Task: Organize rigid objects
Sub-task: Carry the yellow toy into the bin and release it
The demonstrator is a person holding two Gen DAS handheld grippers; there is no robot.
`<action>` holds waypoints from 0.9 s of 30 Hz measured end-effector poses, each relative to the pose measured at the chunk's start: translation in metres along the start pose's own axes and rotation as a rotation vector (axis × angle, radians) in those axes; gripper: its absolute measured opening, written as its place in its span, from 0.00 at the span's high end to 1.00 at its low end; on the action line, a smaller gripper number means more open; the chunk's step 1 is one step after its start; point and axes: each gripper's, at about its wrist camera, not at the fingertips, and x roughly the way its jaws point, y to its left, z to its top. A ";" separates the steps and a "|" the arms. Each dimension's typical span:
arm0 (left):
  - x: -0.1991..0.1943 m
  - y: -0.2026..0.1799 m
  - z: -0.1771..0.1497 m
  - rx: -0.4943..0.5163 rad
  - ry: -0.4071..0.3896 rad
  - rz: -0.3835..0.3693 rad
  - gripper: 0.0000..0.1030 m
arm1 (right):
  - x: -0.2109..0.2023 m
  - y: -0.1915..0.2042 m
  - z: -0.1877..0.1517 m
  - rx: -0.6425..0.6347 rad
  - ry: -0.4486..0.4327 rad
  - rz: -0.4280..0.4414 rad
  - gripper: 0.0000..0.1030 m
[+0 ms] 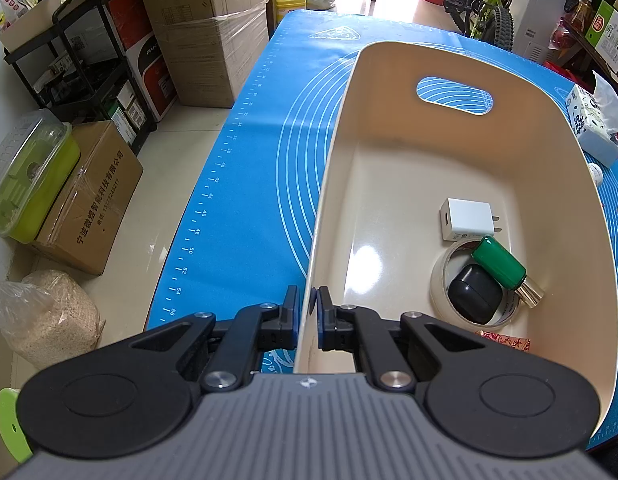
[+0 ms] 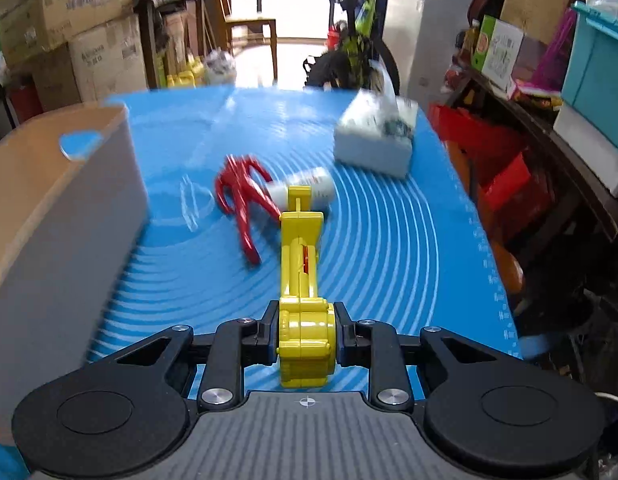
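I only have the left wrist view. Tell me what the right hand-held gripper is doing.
Observer: The right hand-held gripper is shut on a yellow toy.
Operator: Report what is left on the mat.
Observer: A red hanger and a white bottle lie beyond the toy, touching or overlapping.
Operator: Say where the bin is from there.
Observer: The cream bin stands to the toy's left.

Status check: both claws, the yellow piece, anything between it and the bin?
Left claw clamped on bin wall. Right claw shut on yellow toy, above mat. Red clip and white bottle ahead; bin left.
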 end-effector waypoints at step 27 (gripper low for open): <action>0.000 0.000 0.000 0.001 0.000 0.000 0.90 | -0.037 0.167 0.056 -0.320 -0.095 0.276 0.66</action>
